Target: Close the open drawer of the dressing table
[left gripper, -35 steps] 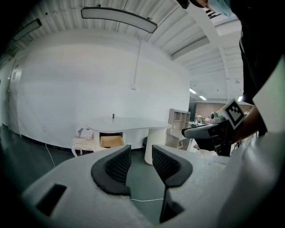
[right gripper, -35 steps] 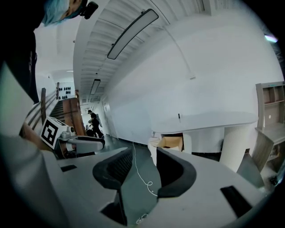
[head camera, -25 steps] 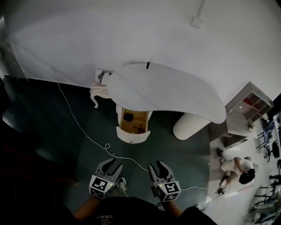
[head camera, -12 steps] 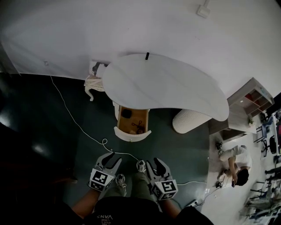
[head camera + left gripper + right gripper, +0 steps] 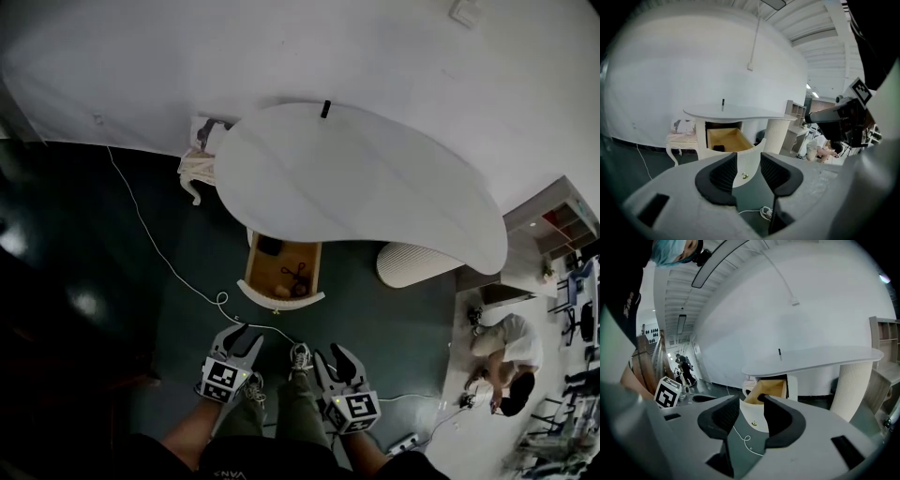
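The dressing table (image 5: 356,187) stands against the far white wall. Its pale kidney-shaped tabletop is bare apart from a small dark object (image 5: 325,109) at the far edge. The open drawer (image 5: 281,272) sticks out from under the near left part of the tabletop, towards the person. Its wooden inside is in view, with a dark item (image 5: 271,247) at the back and some small things nearer the curved white front (image 5: 281,298). A small knob (image 5: 745,176) sits in the middle of that front. Both grippers are held low in front of the person, well short of the drawer and touching nothing. The left gripper (image 5: 244,336) has its jaws spread; they have just been opening a little further and nothing is between them. The right gripper (image 5: 332,356), just to its right, also has its jaws apart and empty. The person's shoe (image 5: 300,354) shows between the two. A thin white cable (image 5: 159,248) trails across the dark floor from the far left and curls close to the drawer. A ribbed white pedestal (image 5: 417,265) holds up the right side of the tabletop, and a small ornate stool (image 5: 199,169) stands at its far left end. Far to the right, another person (image 5: 506,342) crouches on the floor near a shelf unit (image 5: 562,225).
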Tool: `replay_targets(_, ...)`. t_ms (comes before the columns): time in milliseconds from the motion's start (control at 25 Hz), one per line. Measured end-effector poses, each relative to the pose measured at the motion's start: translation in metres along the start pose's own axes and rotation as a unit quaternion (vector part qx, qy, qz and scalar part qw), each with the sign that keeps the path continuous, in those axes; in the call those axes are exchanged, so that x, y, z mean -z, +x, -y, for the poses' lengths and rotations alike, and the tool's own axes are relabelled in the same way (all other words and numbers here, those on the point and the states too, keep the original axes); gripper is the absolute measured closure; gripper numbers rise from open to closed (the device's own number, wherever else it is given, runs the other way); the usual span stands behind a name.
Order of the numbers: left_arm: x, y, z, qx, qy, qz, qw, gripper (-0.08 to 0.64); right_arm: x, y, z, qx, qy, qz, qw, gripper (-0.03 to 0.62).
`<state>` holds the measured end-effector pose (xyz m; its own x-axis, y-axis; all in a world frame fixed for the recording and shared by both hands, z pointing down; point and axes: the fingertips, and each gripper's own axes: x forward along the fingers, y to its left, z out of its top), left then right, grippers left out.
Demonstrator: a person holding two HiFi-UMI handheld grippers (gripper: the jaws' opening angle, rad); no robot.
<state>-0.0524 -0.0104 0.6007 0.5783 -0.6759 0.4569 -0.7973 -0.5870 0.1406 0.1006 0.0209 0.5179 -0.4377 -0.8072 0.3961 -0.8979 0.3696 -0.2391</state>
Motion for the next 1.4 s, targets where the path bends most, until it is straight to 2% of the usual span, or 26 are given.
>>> replay_targets(280, 0.013, 0.049, -0.015, -0.026, -0.021, -0.020, 0.9993, 0.385, 0.009, 0.021, 0.033, 0.007, 0.014, -0.015, 1.000, 0.428)
replay_targets(480, 0.018, 0.070, -0.022, -0.029, -0.029, -0.024, 0.9989, 0.379, 0.017, 0.031, 0.045, 0.012, 0.020, -0.019, 1.000, 0.428)
replay_targets(920, 0.033, 0.095, -0.030, -0.037, -0.040, -0.041, 0.9977, 0.379, 0.037, 0.033, 0.049, -0.003, 0.024, -0.036, 0.999, 0.428)
replay_targets(1400, 0.032, 0.104, -0.041, -0.059, -0.054, -0.032, 0.9963, 0.403, 0.037, 0.042, 0.060, -0.003, 0.033, -0.042, 0.999, 0.431)
